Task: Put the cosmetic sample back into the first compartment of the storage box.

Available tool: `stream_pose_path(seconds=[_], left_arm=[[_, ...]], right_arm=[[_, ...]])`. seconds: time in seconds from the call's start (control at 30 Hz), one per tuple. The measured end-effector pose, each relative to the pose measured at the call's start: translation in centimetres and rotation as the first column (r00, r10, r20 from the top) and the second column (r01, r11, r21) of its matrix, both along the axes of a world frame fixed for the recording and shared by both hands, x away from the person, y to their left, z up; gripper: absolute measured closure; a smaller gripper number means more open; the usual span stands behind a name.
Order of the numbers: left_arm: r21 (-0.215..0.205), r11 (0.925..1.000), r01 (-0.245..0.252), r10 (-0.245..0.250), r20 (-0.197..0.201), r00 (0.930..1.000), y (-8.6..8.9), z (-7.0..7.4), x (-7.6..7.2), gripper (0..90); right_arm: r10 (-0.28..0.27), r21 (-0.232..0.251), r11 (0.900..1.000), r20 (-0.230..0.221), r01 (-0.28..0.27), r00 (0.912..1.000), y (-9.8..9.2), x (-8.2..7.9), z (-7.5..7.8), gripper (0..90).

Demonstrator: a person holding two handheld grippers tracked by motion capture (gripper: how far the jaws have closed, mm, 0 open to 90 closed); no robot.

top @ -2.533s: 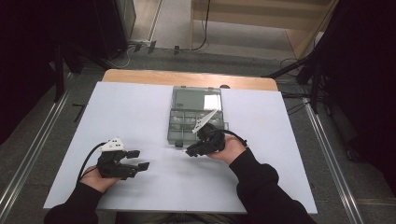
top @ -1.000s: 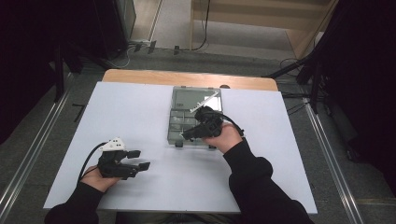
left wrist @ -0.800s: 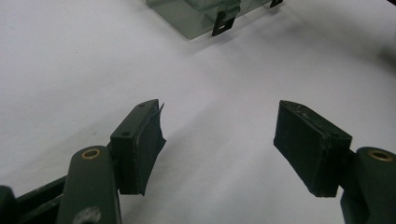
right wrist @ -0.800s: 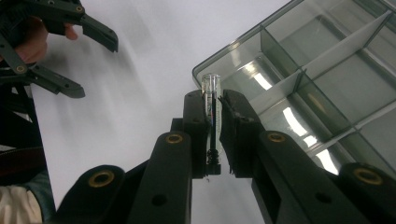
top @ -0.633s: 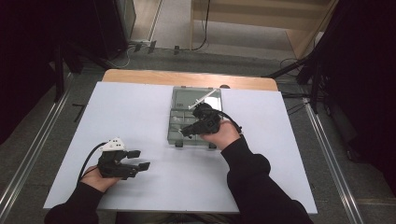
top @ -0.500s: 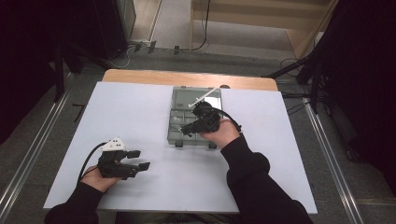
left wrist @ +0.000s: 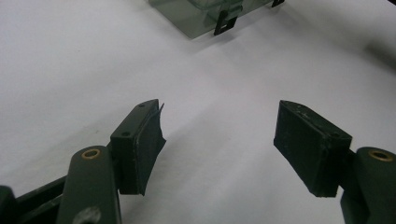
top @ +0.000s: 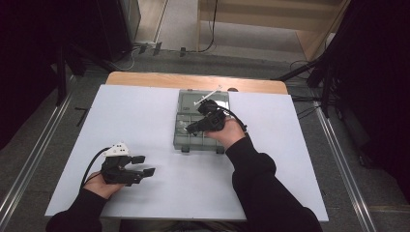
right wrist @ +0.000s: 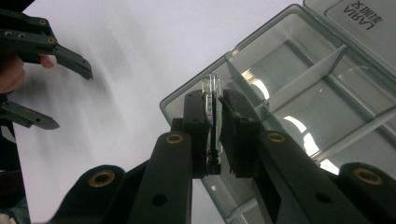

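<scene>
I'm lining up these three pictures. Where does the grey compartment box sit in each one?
High view: the compartment box lies at the table's middle, far half, under the right gripper.
Left gripper view: its near corner lies at the top edge, beyond the open jaws.
Right gripper view: it takes up the right half, behind jaws shut on a small clear tube.
Shared landmark: the white tabletop.

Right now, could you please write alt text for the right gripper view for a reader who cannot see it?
The right gripper clamps a thin clear piece upright between its two black jaws, above the corner of an open compartment box. The left gripper rests farther off on the white table.
</scene>
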State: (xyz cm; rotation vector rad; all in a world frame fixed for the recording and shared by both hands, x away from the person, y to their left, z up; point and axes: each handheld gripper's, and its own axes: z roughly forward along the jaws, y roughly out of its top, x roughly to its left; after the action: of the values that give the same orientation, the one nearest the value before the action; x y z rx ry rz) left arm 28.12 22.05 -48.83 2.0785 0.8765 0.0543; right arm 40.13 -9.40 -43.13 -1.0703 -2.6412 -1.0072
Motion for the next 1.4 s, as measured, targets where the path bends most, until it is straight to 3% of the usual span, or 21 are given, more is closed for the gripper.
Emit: stream_pose_path(seconds=[0.6, 1.4], left_arm=[[-0.003, 1.0, 0.0, 0.0, -0.001, 1.0, 0.1, 0.0, 0.0, 32.2], [0.002, 1.0, 0.002, -0.002, 0.0, 1.0, 0.0, -0.1, 0.1, 32.2]], right_arm=[[-0.048, 0.019, 0.999, -0.004, 0.048, 0.9988, 0.9, 2.0, -0.2, 82.0], [-0.11, -0.094, 0.99, -0.015, 0.108, 0.9939, 3.4, 4.5, -0.8, 81.9]])
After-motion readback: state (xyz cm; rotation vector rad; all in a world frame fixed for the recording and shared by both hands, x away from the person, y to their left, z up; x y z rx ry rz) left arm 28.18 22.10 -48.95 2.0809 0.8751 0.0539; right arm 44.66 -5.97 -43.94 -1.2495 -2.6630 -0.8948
